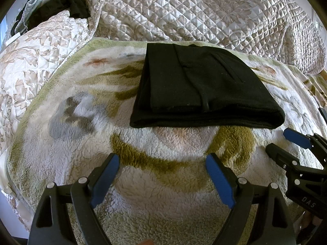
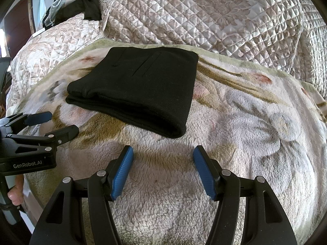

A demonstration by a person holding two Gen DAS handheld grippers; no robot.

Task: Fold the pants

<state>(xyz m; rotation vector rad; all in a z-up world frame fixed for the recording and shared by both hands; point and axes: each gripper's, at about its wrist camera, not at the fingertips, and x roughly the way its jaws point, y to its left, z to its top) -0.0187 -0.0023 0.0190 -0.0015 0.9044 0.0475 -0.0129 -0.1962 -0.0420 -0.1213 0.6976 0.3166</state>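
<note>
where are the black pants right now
The folded black pants lie on the fleece blanket, just beyond both open grippers: centred ahead of the left gripper, up and left of the right gripper.

A fluffy blanket [image 1: 67, 110] with flowers covers the bed. Behind it lies a shiny quilted bedspread [image 1: 204, 10]. Dark clothes [image 1: 61, 4] sit piled in the far corner. Daylight makes the room bright.
</note>
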